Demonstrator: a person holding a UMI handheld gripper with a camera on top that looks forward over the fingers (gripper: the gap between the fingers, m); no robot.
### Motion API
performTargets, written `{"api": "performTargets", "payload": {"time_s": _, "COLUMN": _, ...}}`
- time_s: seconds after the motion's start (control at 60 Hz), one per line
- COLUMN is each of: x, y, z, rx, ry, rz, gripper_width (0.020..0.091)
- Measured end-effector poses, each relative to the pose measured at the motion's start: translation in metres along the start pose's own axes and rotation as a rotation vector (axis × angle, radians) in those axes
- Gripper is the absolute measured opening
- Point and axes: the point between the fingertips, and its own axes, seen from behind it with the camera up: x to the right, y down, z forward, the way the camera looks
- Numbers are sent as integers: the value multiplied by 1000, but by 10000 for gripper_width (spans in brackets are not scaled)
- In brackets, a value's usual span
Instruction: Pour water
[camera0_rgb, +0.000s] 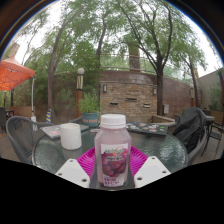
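A clear bottle (112, 148) with a white cap and a purple fruit label stands upright between my fingers, pink liquid showing inside. My gripper (112, 166) is shut on the bottle, its pink pads (88, 158) pressing both sides of the lower body. A white cup (70, 135) stands on the round glass table (160, 150), beyond my left finger and to the left of the bottle. The bottle's base is hidden.
A flat white object (47, 128) lies on the table left of the cup. Dark chairs (191, 130) ring the table's far side. Behind stand a stone wall (128, 96), trees and a red umbrella (12, 73).
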Motion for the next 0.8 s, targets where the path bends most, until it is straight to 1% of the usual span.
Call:
{"api": "performTargets", "payload": {"time_s": 0.033, "x": 1, "y": -5, "z": -3, "rx": -14, "ry": -5, "rz": -9, "gripper_width": 446}}
{"api": "performTargets", "payload": {"time_s": 0.067, "x": 1, "y": -11, "z": -4, "rx": -11, "ry": -7, "rz": -42, "gripper_width": 445}}
{"api": "performTargets", "payload": {"time_s": 0.1, "x": 4, "y": -23, "z": 0, "rx": 9, "ry": 2, "rz": -106, "gripper_width": 446}}
{"api": "performTargets", "payload": {"time_s": 0.117, "x": 7, "y": -30, "z": 1, "rx": 25, "ry": 13, "rz": -150, "gripper_width": 416}}
{"api": "performTargets", "payload": {"time_s": 0.167, "x": 21, "y": -61, "z": -1, "rx": 66, "ry": 64, "rz": -310, "gripper_width": 415}}
{"api": "performTargets", "payload": {"time_s": 0.183, "x": 18, "y": -64, "z": 9, "rx": 78, "ry": 93, "rz": -379, "gripper_width": 415}}
{"api": "performTargets", "payload": {"time_s": 0.217, "x": 28, "y": -86, "z": 6, "rx": 87, "ry": 106, "rz": -495, "gripper_width": 415}}
{"api": "performTargets", "payload": {"time_s": 0.3, "x": 4, "y": -118, "z": 43, "rx": 118, "ry": 120, "rz": -726, "gripper_width": 413}}
{"api": "performTargets", "payload": {"time_s": 0.383, "x": -20, "y": -133, "z": 84, "rx": 116, "ry": 124, "rz": -1068, "gripper_width": 413}}
{"api": "performTargets", "payload": {"time_s": 0.417, "x": -33, "y": -133, "z": 104, "rx": 120, "ry": 121, "rz": -1209, "gripper_width": 413}}
{"api": "performTargets", "payload": {"time_s": 0.483, "x": -52, "y": -132, "z": 121, "rx": 118, "ry": 123, "rz": -1484, "gripper_width": 412}}
{"api": "performTargets", "payload": {"time_s": 0.517, "x": -62, "y": -125, "z": 137, "rx": 121, "ry": 123, "rz": -1600, "gripper_width": 411}}
{"api": "performTargets", "payload": {"time_s": 0.533, "x": -61, "y": -129, "z": 143, "rx": 114, "ry": 82, "rz": -1660, "gripper_width": 412}}
{"api": "performTargets", "payload": {"time_s": 0.567, "x": -65, "y": -122, "z": 150, "rx": 113, "ry": 95, "rz": -1765, "gripper_width": 412}}
{"api": "performTargets", "payload": {"time_s": 0.583, "x": -71, "y": -116, "z": 145, "rx": 103, "ry": 127, "rz": -1831, "gripper_width": 410}}
{"api": "performTargets", "payload": {"time_s": 0.6, "x": -68, "y": -118, "z": 156, "rx": 116, "ry": 102, "rz": -1868, "gripper_width": 411}}
{"api": "performTargets", "payload": {"time_s": 0.617, "x": -71, "y": -122, "z": 160, "rx": 112, "ry": 93, "rz": -1929, "gripper_width": 410}}
{"api": "performTargets", "payload": {"time_s": 0.683, "x": -81, "y": -121, "z": 173, "rx": 146, "ry": 112, "rz": -2099, "gripper_width": 411}}
{"api": "performTargets", "payload": {"time_s": 0.717, "x": -83, "y": -125, "z": 173, "rx": 165, "ry": 130, "rz": -2162, "gripper_width": 412}}
{"api": "performTargets", "payload": {"time_s": 0.733, "x": -89, "y": -116, "z": 177, "rx": 179, "ry": 197, "rz": -2181, "gripper_width": 413}}
{"api": "performTargets", "payload": {"time_s": 0.8, "x": -93, "y": -115, "z": 177, "rx": 193, "ry": 208, "rz": -2256, "gripper_width": 413}}
